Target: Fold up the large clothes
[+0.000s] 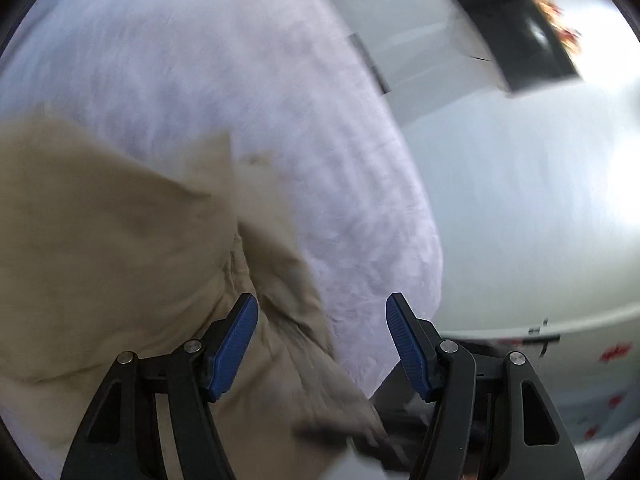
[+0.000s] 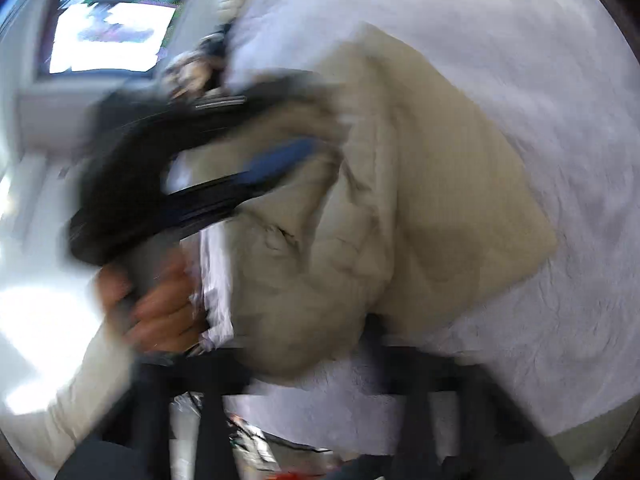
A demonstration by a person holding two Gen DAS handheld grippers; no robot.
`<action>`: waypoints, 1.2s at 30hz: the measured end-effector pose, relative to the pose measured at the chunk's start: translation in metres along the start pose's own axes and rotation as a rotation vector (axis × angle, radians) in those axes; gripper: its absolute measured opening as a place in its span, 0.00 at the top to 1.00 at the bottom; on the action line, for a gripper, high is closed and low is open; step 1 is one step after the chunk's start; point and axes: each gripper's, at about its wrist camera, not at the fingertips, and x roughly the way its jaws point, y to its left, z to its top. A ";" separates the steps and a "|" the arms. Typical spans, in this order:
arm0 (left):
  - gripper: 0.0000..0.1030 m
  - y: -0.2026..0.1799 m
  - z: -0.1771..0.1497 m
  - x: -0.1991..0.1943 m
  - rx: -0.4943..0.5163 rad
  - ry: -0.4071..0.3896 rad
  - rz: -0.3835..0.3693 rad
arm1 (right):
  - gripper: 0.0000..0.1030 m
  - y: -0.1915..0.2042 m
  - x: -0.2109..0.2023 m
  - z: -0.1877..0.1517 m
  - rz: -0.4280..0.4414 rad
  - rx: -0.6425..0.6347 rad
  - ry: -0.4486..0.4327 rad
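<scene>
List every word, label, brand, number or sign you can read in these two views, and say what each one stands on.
No text can be read in either view.
Beige garment: no label or print visible.
White bed cover: plain.
Red marks on the pale sheet at the right edge: a pattern, too blurred to tell any lettering.
Dark panel on the wall: blurred, nothing legible.

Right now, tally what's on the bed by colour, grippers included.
Beige garment: 1
White bed cover: 1
Black grippers with blue pads: 2, the left gripper open over the garment, the right gripper too blurred to read
Total: 4
</scene>
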 end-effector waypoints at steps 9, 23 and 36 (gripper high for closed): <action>0.35 0.035 -0.008 -0.035 0.064 -0.130 0.366 | 0.84 -0.024 -0.010 0.011 -0.126 -0.039 -0.050; 0.35 0.039 0.034 0.060 -0.001 -0.061 0.377 | 0.82 -0.081 -0.029 0.033 -0.101 0.055 -0.043; 0.35 0.037 0.030 0.055 -0.031 -0.075 0.414 | 0.52 -0.009 -0.087 0.080 -0.200 -0.156 -0.146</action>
